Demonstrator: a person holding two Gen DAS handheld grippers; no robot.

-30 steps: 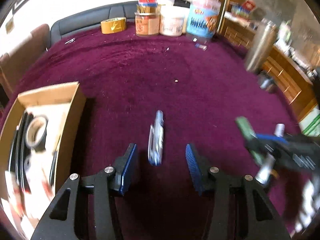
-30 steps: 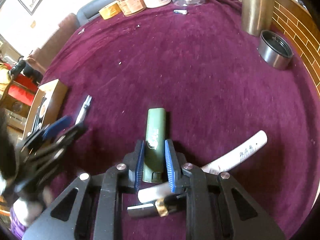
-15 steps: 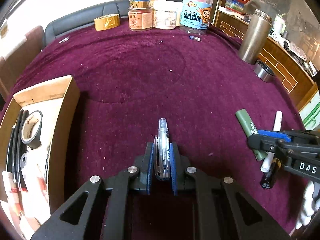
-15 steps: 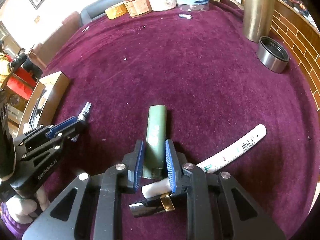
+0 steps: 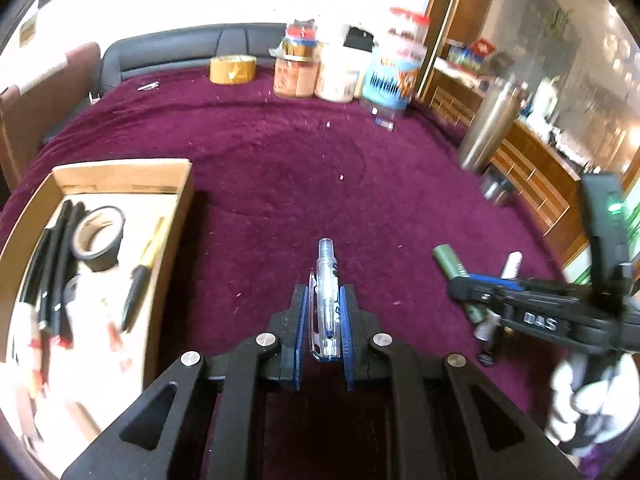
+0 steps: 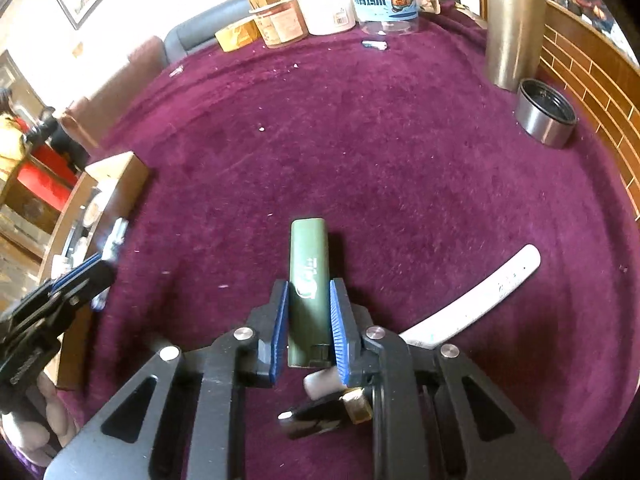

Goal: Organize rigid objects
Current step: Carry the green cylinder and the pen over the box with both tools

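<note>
Left wrist view: we hold a clear pen (image 5: 327, 300) between the blue pads of our left gripper (image 5: 323, 320), jaws narrow and pressed to its sides, its threaded tip pointing away over the purple cloth (image 5: 280, 184). To the left sits an open cardboard box (image 5: 120, 170) with a tape roll (image 5: 98, 236), black pens and a yellow-and-black pen lying inside. At the right we see our right gripper (image 5: 472, 284) from the side, clamped on a green lighter (image 5: 450, 260), with a white tube (image 5: 512, 262) poking out just behind it. Along the far edge stand a yellow tape roll (image 5: 233, 69), several jars (image 5: 298, 70) and a steel flask (image 5: 486, 128), all blurred. Right wrist view: our right gripper (image 6: 308, 320) has its jaws narrow, pads tight on both sides of the green lighter (image 6: 308, 272), which points away from us. Beneath and to the right of it lies the white tube (image 6: 480, 300), and under the gripper body a dark object with a gold band (image 6: 332, 412). A steel cap (image 6: 546, 114) stands beside the flask (image 6: 514, 20) at the far right. Our left gripper (image 6: 106, 256) shows at the left edge, near the box (image 6: 116, 176).
</note>
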